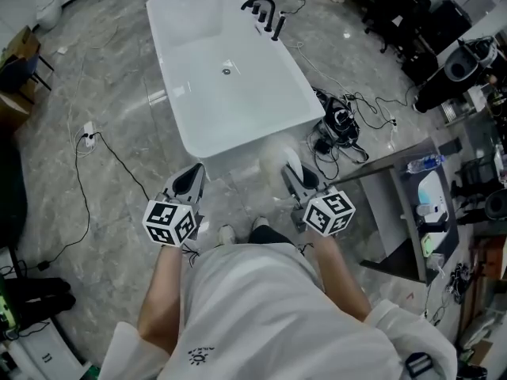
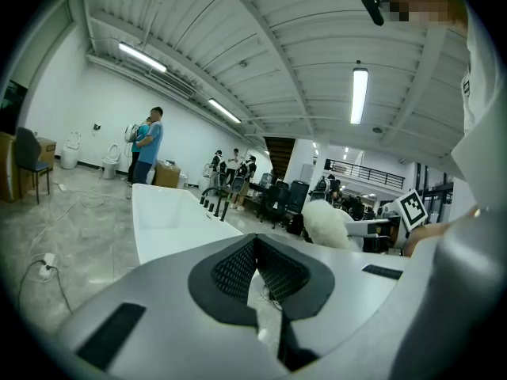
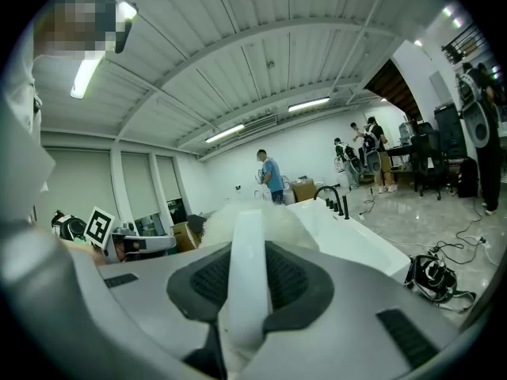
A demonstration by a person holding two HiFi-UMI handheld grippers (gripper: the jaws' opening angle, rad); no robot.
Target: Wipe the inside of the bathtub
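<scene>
The white bathtub (image 1: 238, 93) stands on the grey marble floor ahead of me, with a small drain (image 1: 226, 70) in its bottom. My right gripper (image 1: 290, 169) (image 3: 245, 252) is shut on the white handle of a fluffy white brush (image 1: 273, 153) (image 3: 295, 224), whose head hangs just before the tub's near end. My left gripper (image 1: 192, 174) (image 2: 255, 248) is held beside it, shut with nothing between its jaws. In the left gripper view the tub (image 2: 162, 216) lies ahead to the left and the brush (image 2: 326, 224) shows to the right.
A black faucet (image 1: 263, 10) stands on the tub's far right rim. A tangle of black cables (image 1: 341, 125) lies on the floor right of the tub. A grey desk (image 1: 412, 204) stands at right. A power strip (image 1: 89, 135) with its cord lies at left. People (image 2: 149, 145) stand far behind.
</scene>
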